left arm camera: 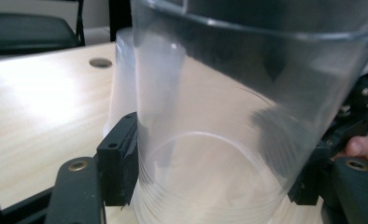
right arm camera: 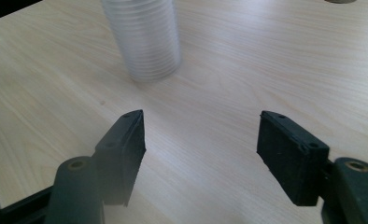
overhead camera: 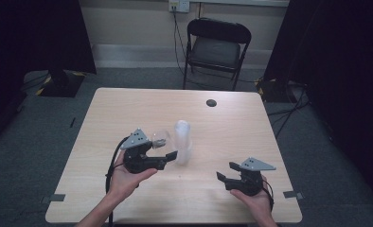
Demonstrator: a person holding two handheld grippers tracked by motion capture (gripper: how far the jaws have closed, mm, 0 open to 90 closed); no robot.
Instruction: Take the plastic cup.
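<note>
My left gripper (overhead camera: 164, 147) is shut on a single clear plastic cup (overhead camera: 160, 137), held low over the middle of the wooden table (overhead camera: 128, 109). In the left gripper view the cup (left arm camera: 229, 116) sits between the two black pads (left arm camera: 121, 163), tilted. Just beyond it a stack of clear cups (overhead camera: 182, 142) stands upright on the table; the stack (left arm camera: 123, 79) shows behind the held cup. My right gripper (overhead camera: 226, 170) rests near the front right of the table, open, with nothing between its jaws (right arm camera: 201, 144). The stack (right arm camera: 145, 37) stands ahead of it.
A dark round hole (overhead camera: 211, 102) marks the table's far side. A black folding chair (overhead camera: 216, 47) stands behind the table, with cables on the floor near it. Dark curtains hang at both sides. Bare tabletop lies left of and beyond the stack.
</note>
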